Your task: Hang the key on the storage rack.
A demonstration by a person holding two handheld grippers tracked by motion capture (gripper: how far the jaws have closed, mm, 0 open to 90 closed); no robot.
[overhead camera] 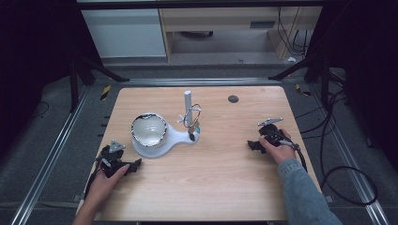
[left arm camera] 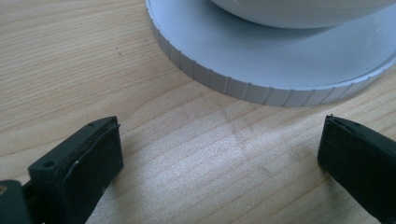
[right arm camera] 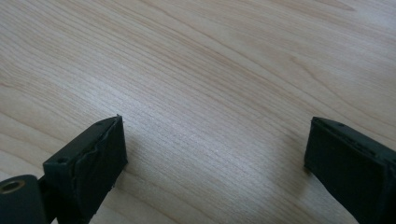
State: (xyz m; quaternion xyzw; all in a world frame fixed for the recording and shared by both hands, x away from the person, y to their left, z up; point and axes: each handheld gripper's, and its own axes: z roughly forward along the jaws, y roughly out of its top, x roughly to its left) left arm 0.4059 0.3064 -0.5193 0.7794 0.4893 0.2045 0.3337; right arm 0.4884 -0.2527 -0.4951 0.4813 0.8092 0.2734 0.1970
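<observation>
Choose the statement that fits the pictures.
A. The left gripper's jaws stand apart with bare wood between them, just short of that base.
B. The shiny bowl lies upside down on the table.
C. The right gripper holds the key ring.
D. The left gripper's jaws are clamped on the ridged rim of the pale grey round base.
A: in the left gripper view the left gripper has its jaws wide apart over the light wooden table, and the ridged rim of the pale grey round base lies beyond them, untouched.

the white stand [overhead camera: 162,140] sits left of centre in the high view, on the wooden table: a round ribbed base joined by a neck to a smaller foot at its right. a shiny silvery bowl [overhead camera: 149,130] rests on the round base. an upright white post [overhead camera: 187,105] rises from the foot, with a wire ring [overhead camera: 192,116] hung on it.
</observation>
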